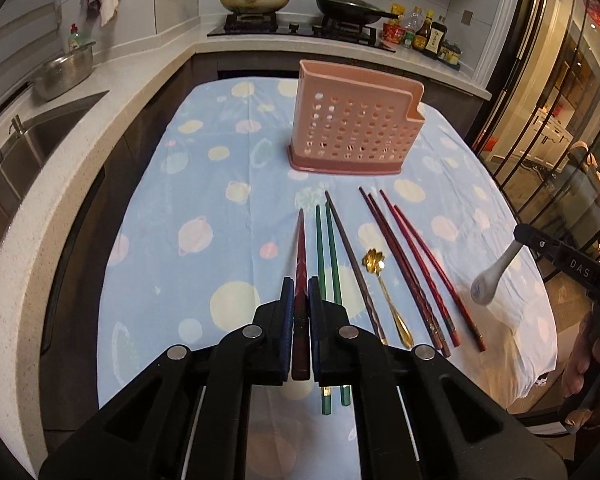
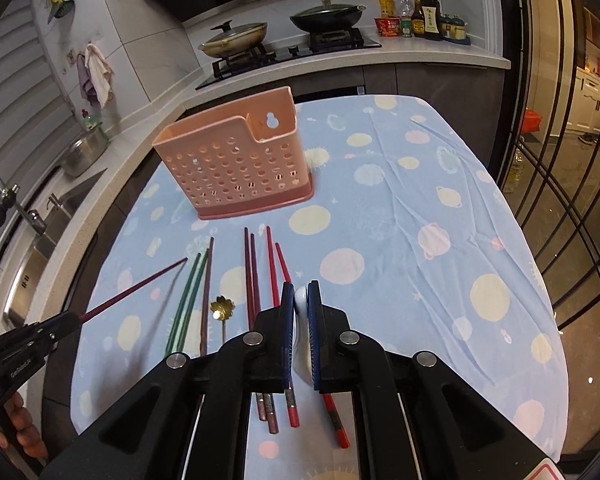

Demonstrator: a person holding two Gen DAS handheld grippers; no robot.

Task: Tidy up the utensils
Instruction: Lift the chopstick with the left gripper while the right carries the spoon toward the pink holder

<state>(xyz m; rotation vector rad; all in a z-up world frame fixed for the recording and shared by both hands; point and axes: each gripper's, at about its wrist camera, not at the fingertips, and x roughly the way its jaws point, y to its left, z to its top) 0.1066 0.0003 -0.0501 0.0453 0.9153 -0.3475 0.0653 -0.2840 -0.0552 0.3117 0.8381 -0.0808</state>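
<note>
Left wrist view. The left gripper (image 1: 300, 286) is clenched on a dark red chopstick (image 1: 300, 256); the blue pads press its patterned thick end from both sides, and the thin tip points ahead toward the pink utensil holder (image 1: 356, 120), lifted clear of the cloth. The holder stands upright near the far end of the table (image 1: 180, 184), which is covered by a pale blue cloth printed with planets. It is a flat, rectangular basket with rows of round holes, a darker pink base tray and a step cut into its top right corner. On the cloth between gripper and holder lie, left to right: two green chopsticks (image 1: 327, 252), a brown chopstick (image 1: 348, 248), a gold spoon (image 1: 384, 292) with a flower-shaped bowl, a dark red pair (image 1: 396, 264) and a brighter red pair (image 1: 428, 264). At the right edge the right gripper holds a white ceramic spoon (image 1: 494, 276) in the air, bowl downward.

Right wrist view. The right gripper (image 2: 300, 292) is clamped on the white spoon (image 2: 301, 320), which shows only as a narrow strip between the pads. The holder (image 2: 236, 160) stands ahead and left, a keyhole slot visible in its raised back wall. The left gripper (image 2: 66, 322) enters at lower left, the red chopstick (image 2: 140, 286) slanting up from it above the table.
</note>
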